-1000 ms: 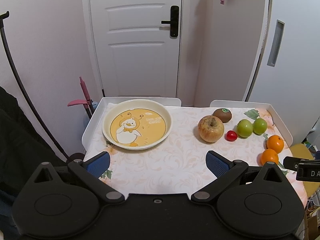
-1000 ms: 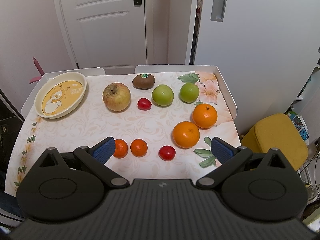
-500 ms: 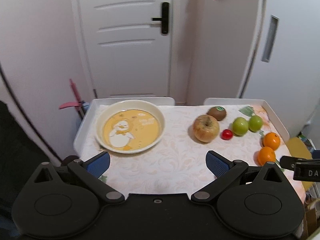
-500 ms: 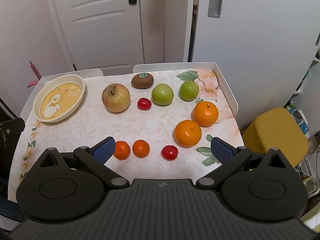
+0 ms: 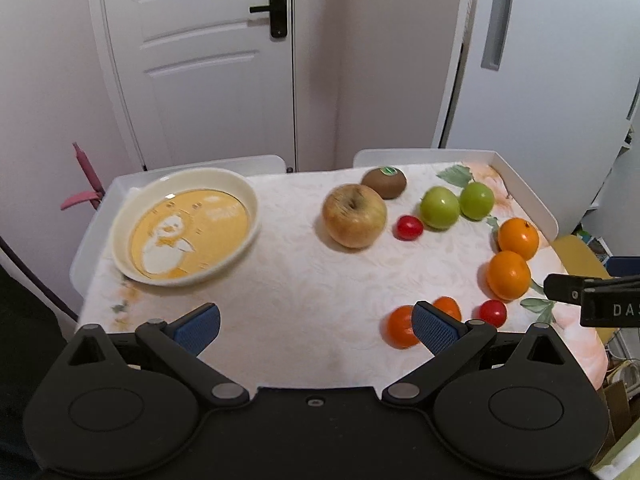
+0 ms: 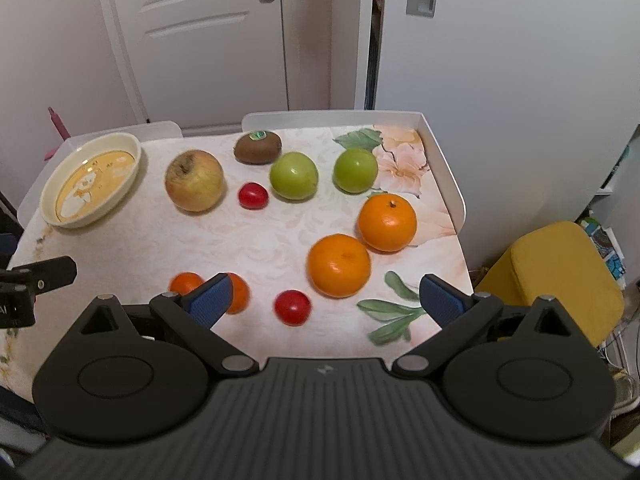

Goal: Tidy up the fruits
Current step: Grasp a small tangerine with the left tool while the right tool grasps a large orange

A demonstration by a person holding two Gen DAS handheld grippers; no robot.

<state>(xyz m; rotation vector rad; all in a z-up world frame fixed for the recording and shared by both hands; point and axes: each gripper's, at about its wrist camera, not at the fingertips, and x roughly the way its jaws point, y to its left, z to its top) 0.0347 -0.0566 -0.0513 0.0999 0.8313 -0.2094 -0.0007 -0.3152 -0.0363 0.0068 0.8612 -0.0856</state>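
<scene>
We see a white panelled door and a white cabinet behind a small table with a raised white rim and a floral cloth. At the table's far left corner sits the plate, cream with a yellow duck print, holding no fruit. Right of it, towards the far edge, lies the apple, with the kiwi just behind it against the far rim. A cherry tomato sits just right of the apple, then two green apples side by side, near each other. Along the right edge lie two oranges, touching or nearly so. Near the front edge we find two small tangerines, the second partly hidden by a finger in the right wrist view, and another cherry tomato to their right. A yellow stool stands beyond the right edge.

Our left gripper hovers over the front edge with its jaws spread wide, holding nothing; its right finger overlaps the tangerines in view. Our right gripper hovers over the front right corner, jaws likewise wide apart and empty, the near tomato between them in view
</scene>
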